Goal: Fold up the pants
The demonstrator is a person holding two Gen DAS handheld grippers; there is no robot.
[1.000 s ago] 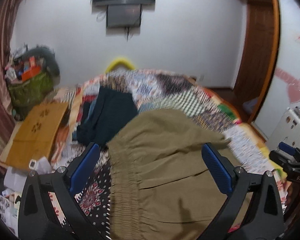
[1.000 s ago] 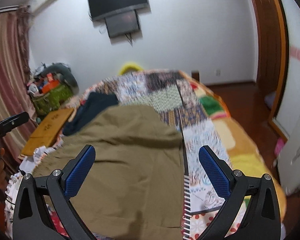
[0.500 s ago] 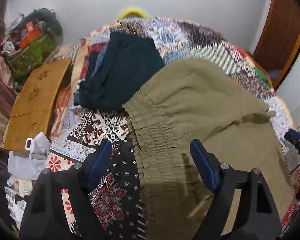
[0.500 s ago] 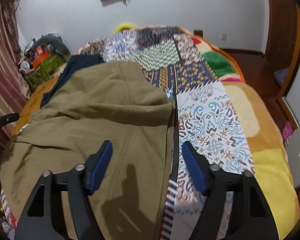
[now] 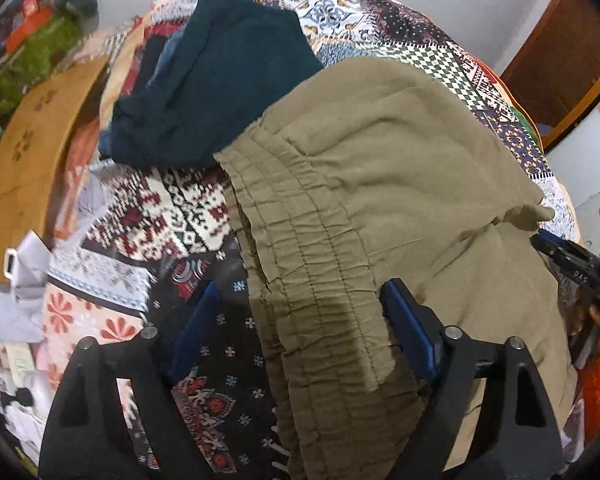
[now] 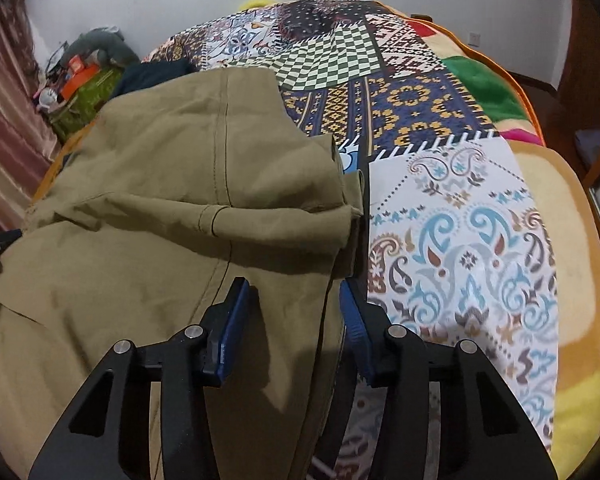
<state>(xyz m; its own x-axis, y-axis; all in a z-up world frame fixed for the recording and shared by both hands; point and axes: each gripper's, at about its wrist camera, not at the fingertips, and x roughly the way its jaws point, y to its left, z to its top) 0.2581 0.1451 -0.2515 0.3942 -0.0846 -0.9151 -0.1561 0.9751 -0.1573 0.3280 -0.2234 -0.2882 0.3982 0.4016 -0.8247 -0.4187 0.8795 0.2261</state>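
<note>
Olive-khaki pants (image 5: pixel 380 184) lie spread on the patchwork quilt, their far part folded over. The gathered elastic waistband (image 5: pixel 300 272) runs toward the left wrist view's bottom. My left gripper (image 5: pixel 300 320) is open, low over the waistband, its jaws on either side of it. In the right wrist view the pants (image 6: pixel 160 208) fill the left half, with a hem edge (image 6: pixel 340 216) at the middle. My right gripper (image 6: pixel 294 312) is open, narrower than before, its jaws on either side of the pants' right edge.
A dark teal garment (image 5: pixel 220 80) lies on the quilt (image 6: pixel 460 240) beyond the waistband. A wooden board (image 5: pixel 32 152) and cluttered bags (image 5: pixel 32 48) sit off the bed's left side. The right gripper shows at the left view's right edge (image 5: pixel 572 264).
Both grippers have tilted down and dropped close to the pants. The right gripper's jaws have narrowed around the pants' right edge; the left now straddles the waistband.
</note>
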